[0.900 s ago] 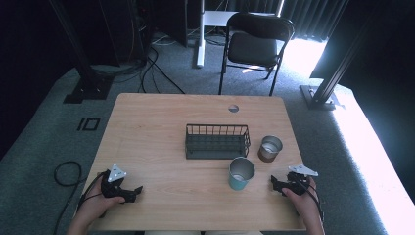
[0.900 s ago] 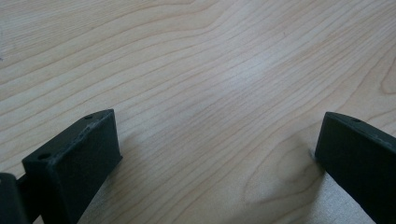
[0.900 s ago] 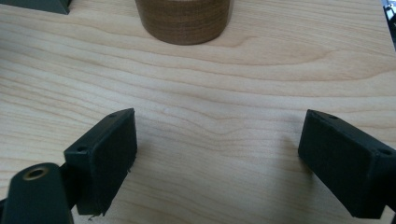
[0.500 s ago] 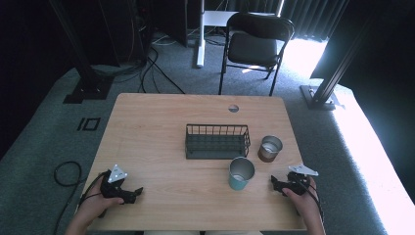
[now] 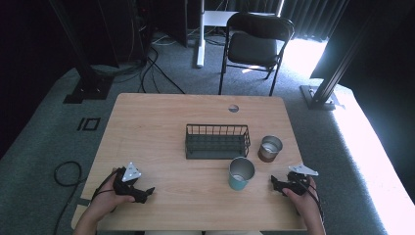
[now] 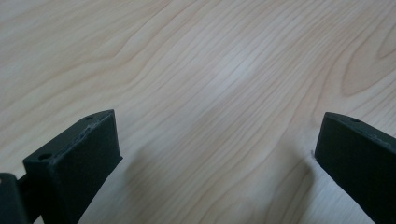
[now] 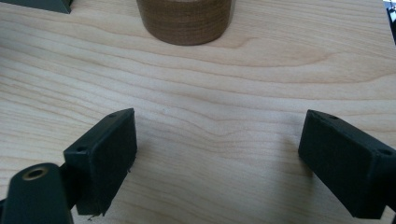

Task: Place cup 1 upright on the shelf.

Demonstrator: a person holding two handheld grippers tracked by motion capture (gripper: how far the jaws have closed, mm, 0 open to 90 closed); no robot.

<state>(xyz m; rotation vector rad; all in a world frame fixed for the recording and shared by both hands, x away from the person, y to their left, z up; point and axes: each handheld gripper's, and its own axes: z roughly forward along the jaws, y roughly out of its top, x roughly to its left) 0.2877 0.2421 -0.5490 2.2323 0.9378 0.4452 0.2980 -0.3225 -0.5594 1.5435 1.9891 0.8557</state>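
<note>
A black wire basket [image 5: 217, 141] stands at the middle of the wooden table [image 5: 161, 127]. Right of it is a brown metal cup [image 5: 270, 148], and in front of it a teal metal cup [image 5: 241, 173]; both stand upright. My left gripper [image 5: 143, 192] rests low on the table near the front left, open, with bare wood between its jaws [image 6: 219, 140]. My right gripper [image 5: 274, 183] lies near the front right, just right of the teal cup, open and holding nothing [image 7: 217, 144]. The brown cup's base [image 7: 185, 21] shows ahead of the right jaws.
A corner of the basket [image 7: 39, 4] sits at the upper left of the right gripper view. A round hole [image 5: 233, 108] marks the table's far side. A black folding chair [image 5: 257, 46] stands beyond the table, with cables on the floor at left.
</note>
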